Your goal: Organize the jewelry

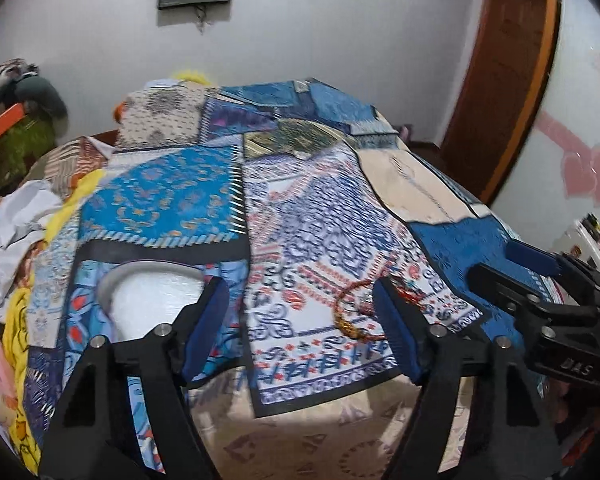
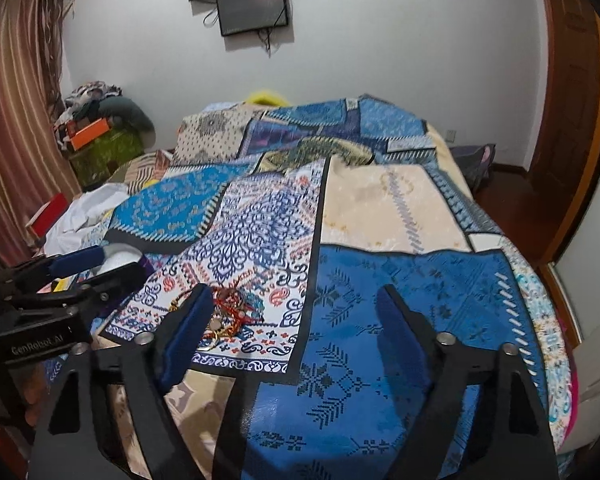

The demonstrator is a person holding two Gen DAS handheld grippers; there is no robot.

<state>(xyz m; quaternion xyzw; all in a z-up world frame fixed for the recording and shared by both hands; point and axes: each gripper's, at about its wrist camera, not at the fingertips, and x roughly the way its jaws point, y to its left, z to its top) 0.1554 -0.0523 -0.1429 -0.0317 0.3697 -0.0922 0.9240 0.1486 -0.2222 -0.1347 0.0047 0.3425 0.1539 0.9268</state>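
Note:
A small heap of jewelry, red cord bracelets point(image 1: 350, 312) with gold beads, lies on the white-and-blue patterned cloth of the bed. In the right wrist view the same jewelry pile point(image 2: 230, 312) sits just beside my right gripper's left pad. A white round container point(image 1: 152, 300) rests on the bed to the left, partly behind my left gripper's left finger. My left gripper point(image 1: 300, 322) hovers open over the cloth, the bracelets near its right pad. My right gripper point(image 2: 296, 330) is open over the blue cloth and holds nothing.
A patchwork bedspread point(image 2: 380, 216) covers the bed. Loose clothes point(image 1: 16, 216) are heaped at its left side. Dark screens point(image 2: 252, 8) hang on the far wall, a wooden door frame point(image 2: 568, 120) stands on the right, and a striped curtain point(image 2: 16, 100) on the left.

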